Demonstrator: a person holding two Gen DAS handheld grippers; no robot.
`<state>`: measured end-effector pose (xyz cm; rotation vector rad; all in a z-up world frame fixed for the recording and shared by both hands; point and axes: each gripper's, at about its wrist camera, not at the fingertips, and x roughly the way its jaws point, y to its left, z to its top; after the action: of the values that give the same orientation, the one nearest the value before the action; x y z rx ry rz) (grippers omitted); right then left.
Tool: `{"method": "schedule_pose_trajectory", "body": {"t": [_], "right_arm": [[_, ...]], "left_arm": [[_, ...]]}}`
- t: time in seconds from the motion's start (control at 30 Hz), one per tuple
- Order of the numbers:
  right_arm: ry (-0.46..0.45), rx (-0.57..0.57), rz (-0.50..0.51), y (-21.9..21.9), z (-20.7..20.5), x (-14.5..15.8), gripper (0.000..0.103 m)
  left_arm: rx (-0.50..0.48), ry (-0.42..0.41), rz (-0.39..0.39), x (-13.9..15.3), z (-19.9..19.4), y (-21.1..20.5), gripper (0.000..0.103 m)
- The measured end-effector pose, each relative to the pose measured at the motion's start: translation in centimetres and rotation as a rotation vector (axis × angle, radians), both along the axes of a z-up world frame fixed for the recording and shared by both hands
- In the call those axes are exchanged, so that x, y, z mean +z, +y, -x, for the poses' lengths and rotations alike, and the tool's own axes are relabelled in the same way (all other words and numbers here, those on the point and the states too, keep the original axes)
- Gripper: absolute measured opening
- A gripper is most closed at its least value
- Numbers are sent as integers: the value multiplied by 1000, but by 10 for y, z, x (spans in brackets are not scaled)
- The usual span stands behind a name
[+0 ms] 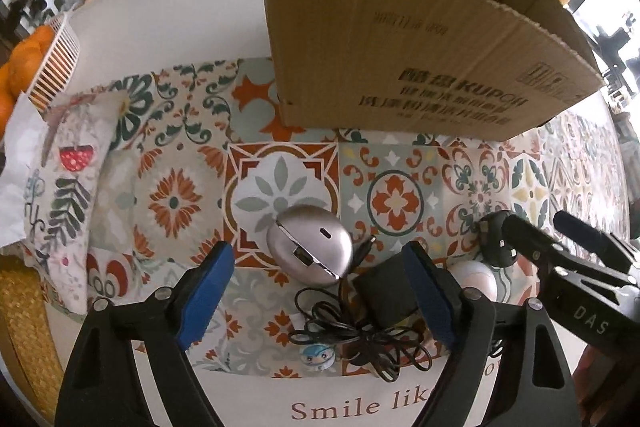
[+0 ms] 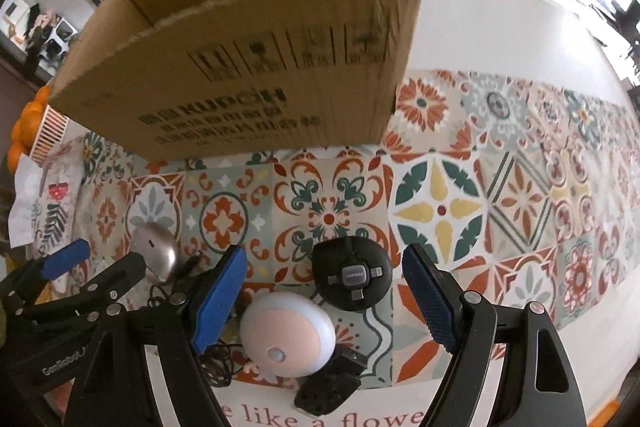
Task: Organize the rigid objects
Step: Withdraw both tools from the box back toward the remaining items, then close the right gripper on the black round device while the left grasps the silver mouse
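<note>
The left gripper [image 1: 318, 281] hangs open over the silver mouse [image 1: 310, 246], fingers straddling it for a grasp. The right gripper [image 2: 324, 291], also open, brackets the black puck [image 2: 351, 278], near the cardboard box [image 2: 256, 67] that likely receives both

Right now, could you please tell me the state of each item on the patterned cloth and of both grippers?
Brown cardboard box: upright, top open.
Silver egg-shaped case: lid ajar, lying on the cloth.
Thin black cable: tangled, loose.
Round black adapter: flat, untouched.
Round white-and-peach light: resting, untouched.
Left gripper: open, empty.
Right gripper: open, empty.
</note>
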<state>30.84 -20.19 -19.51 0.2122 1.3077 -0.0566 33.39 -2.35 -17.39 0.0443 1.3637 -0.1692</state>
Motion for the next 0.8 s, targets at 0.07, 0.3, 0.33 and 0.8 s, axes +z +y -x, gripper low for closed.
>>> {"method": "schedule_pose_trajectory", "body": {"t": [0.07,0.3,0.33,0.8], "right_arm": [[17,-10,-15,-2,-1,-7,81],[55,-42,-24,-6,-2,-23,81],[58,-44,-22,-7,-3,-24,81],[89,-68,20,3,-5,-52,81]], "left_arm": [[5,10,0,-3,-1,-1,85],[40,50,4,-18,-6,-2,79],[41,53,0,-20,-6,-2,78],[85,80,3,-43,-10,7,66]]}}
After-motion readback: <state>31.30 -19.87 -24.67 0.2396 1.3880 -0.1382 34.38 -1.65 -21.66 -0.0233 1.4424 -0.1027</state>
